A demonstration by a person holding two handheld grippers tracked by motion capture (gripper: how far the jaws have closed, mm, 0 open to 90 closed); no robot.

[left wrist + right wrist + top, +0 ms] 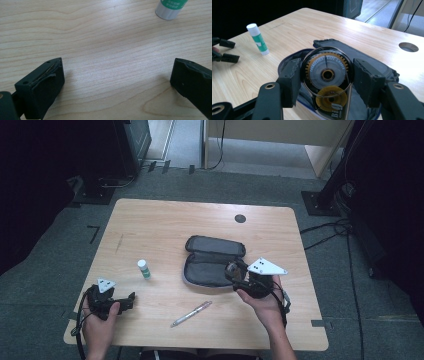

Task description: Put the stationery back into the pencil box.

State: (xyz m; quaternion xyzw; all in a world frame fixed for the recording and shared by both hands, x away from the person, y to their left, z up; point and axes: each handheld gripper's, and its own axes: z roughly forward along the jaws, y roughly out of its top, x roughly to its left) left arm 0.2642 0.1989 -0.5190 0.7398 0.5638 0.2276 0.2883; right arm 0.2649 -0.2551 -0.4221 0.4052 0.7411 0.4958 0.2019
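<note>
Both right-gripper (pixel 327 80) jaws pinch the correction tape (pixel 327 75) by its flat sides just above the open pouch (pixel 212 262), while the left gripper (pixel 131 298), jaws wide and empty, rests well left of the pouch

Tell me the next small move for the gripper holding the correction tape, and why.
Probably lower it into the open pencil case. The right gripper is shut on the correction tape and holds it just above the case's lower half, so a short descent and release would likely land it inside. The left gripper rests open on the table.
</note>
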